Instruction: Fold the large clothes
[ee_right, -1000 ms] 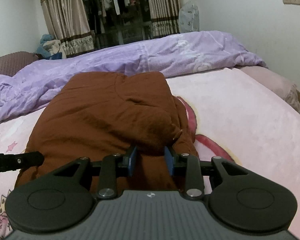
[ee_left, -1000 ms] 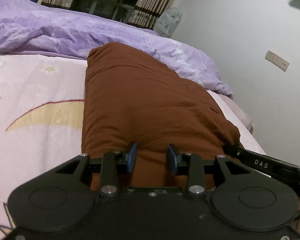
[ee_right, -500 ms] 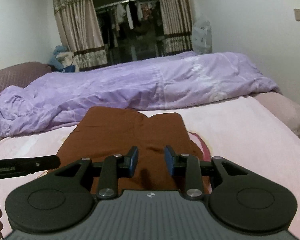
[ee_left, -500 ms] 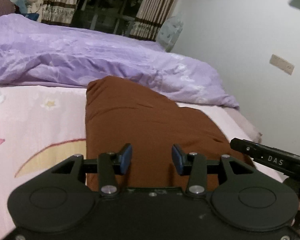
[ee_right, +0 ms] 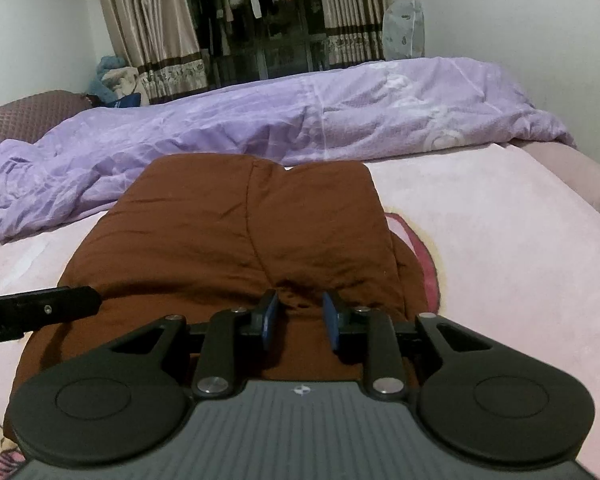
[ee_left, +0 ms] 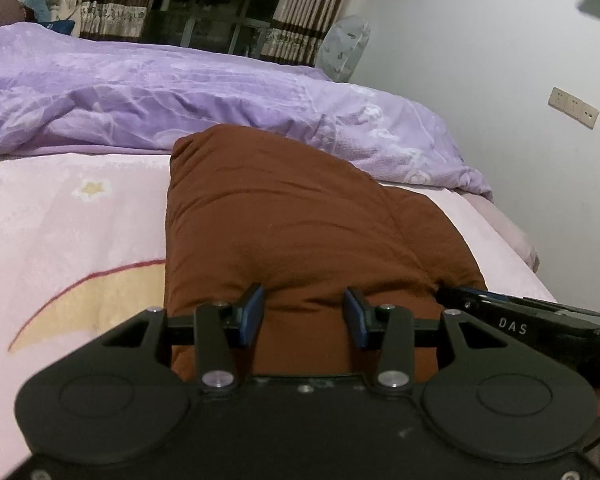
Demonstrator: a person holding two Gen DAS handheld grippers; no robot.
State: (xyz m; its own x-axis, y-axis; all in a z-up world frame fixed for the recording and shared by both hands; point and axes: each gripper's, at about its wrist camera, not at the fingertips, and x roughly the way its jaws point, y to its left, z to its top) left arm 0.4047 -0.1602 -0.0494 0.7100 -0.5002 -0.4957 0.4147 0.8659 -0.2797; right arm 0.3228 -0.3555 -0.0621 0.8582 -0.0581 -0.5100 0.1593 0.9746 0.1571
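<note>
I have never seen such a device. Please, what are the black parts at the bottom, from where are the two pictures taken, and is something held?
A person holds a two-finger tool in each hand, and a camera on each tool looks forward along its fingers. The black parts are those tools: the left gripper in one picture, the right gripper in the other. A brown garment lies on a pink sheet, with a purple quilt behind it. The left jaws have just been opening and hold nothing. The right jaws have just been closing with puckered cloth between them; whether they already pinch it, I cannot tell.
</note>
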